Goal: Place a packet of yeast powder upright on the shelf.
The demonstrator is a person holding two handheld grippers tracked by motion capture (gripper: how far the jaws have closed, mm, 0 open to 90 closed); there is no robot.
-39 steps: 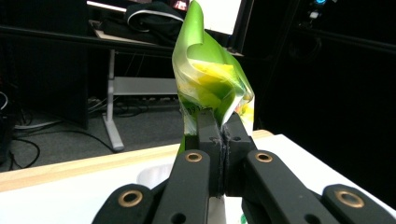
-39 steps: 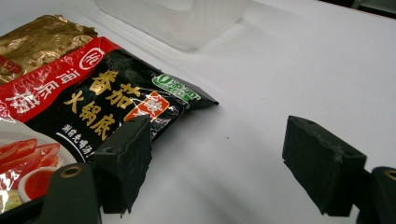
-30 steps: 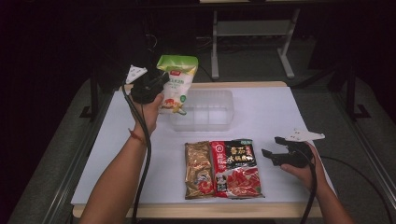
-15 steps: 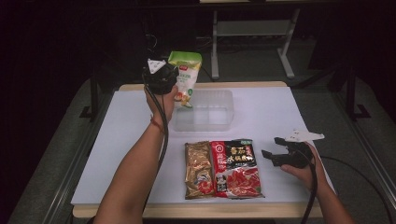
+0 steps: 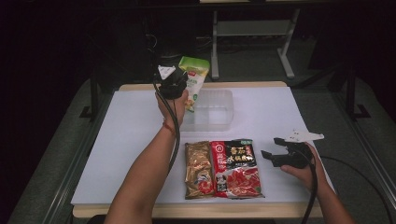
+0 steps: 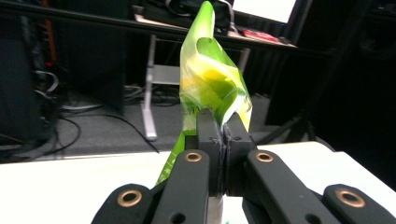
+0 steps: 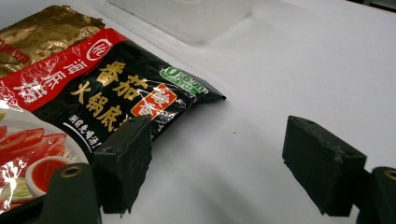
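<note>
A green and white snack bag [image 5: 195, 80] hangs in the air above the far left part of the table, pinched at its edge by my left gripper [image 5: 176, 83]. In the left gripper view the crumpled green bag [image 6: 210, 84] rises from between the shut jaws of the left gripper [image 6: 224, 135]. A clear plastic box [image 5: 211, 109] stands just right of that bag. My right gripper [image 5: 270, 148] rests low near the table's front right, open, beside a black and red sauce packet [image 5: 236, 166]. Its jaws in the right gripper view [image 7: 219, 154] stand wide apart over bare white table, the packet [image 7: 112, 93] at their left.
A gold packet [image 5: 198, 169] lies against the left side of the black and red one. The white table top [image 5: 271, 112] ends in a wooden front edge. Beyond the table stand a metal frame [image 5: 252, 32] and cables on a dark floor.
My left gripper has lifted the green bag up and carried it to the right, toward the clear box. The right gripper has stayed where it was.
</note>
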